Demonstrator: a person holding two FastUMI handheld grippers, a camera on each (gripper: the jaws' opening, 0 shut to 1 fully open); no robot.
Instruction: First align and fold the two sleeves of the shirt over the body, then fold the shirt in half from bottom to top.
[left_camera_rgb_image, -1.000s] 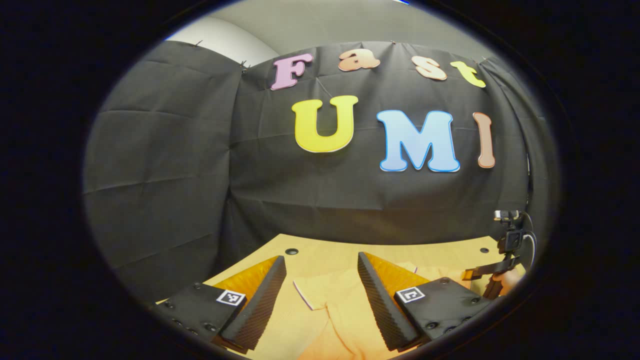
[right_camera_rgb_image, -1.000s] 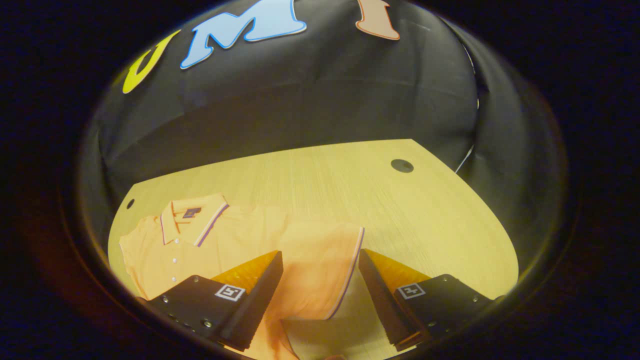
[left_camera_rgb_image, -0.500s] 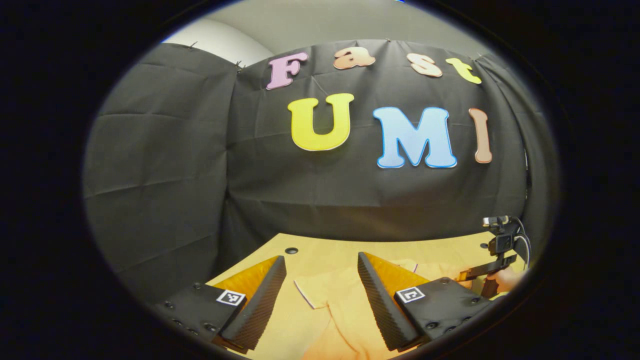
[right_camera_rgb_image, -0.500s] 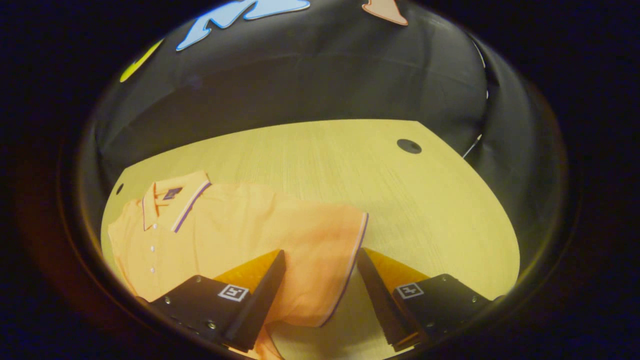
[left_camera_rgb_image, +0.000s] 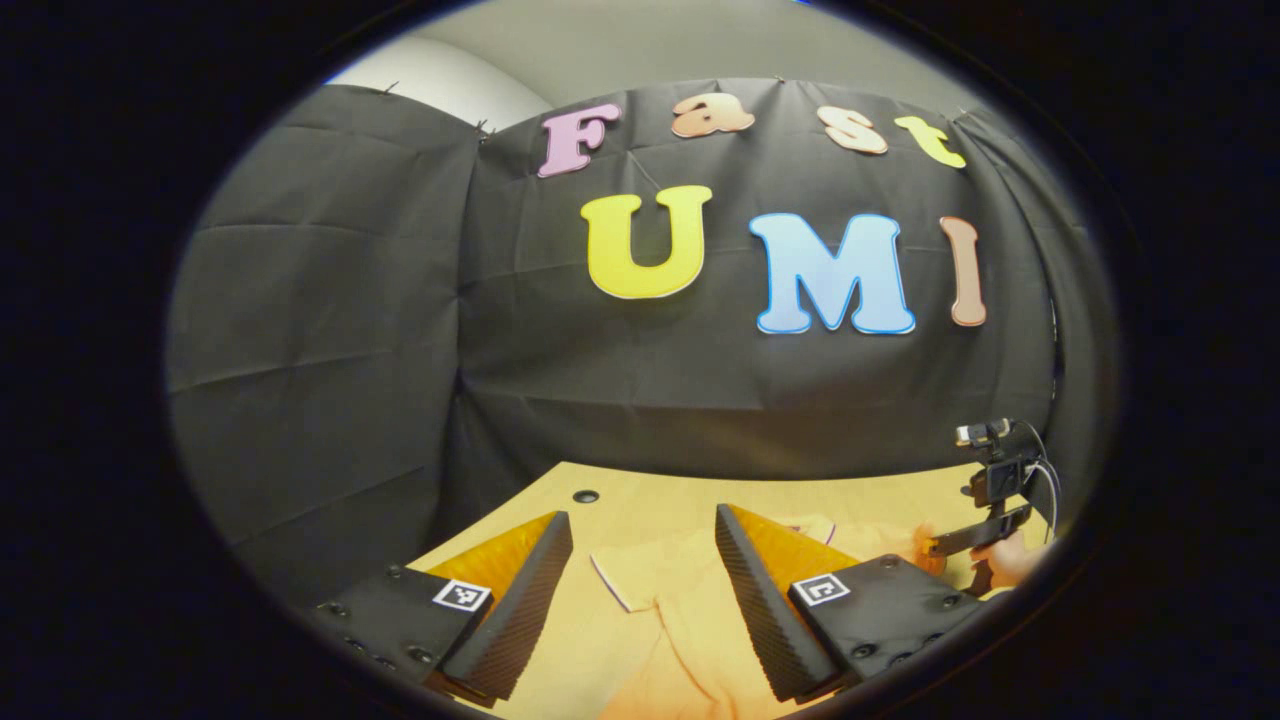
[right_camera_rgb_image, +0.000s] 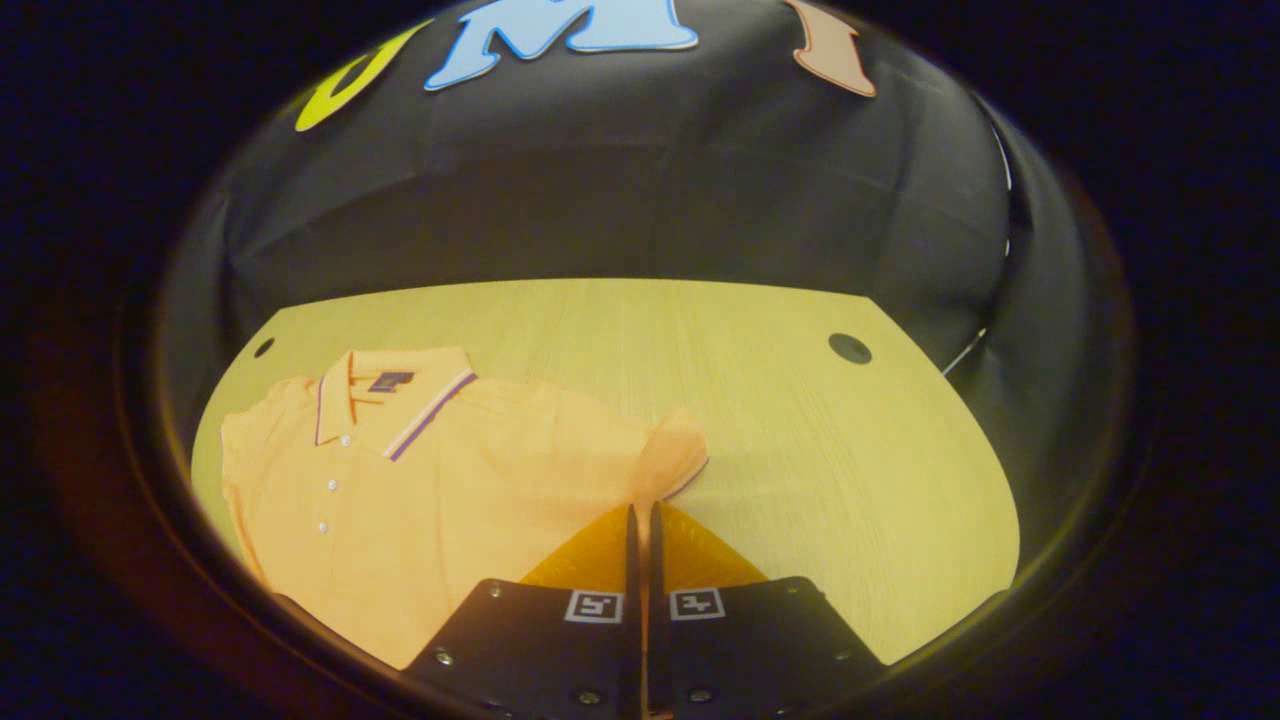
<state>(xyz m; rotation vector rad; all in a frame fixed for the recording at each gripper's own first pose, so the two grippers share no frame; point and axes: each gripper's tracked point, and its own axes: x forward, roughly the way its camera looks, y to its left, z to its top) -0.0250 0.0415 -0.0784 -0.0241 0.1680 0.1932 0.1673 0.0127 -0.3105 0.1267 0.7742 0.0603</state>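
Right claw (right_camera_rgb_image: 641, 520) clamped on shirt (right_camera_rgb_image: 470, 480) sleeve (right_camera_rgb_image: 672, 455) above bench (right_camera_rgb_image: 800, 440), left claw (left_camera_rgb_image: 640, 530) apart over shirt

A pale wooden bench (right_camera_rgb_image: 700, 340) with a fine straight grain is set against a wall of black cloth (left_camera_rgb_image: 330, 330), which is hung in creased panels and pinned along its top edge. Above the cloth, a plain light wall (left_camera_rgb_image: 640, 40) is seen in the left gripper view. Round dark holes (right_camera_rgb_image: 850, 348) are cut near the bench's far corners. The bench is lit warmly, while the cloth is left in shadow.
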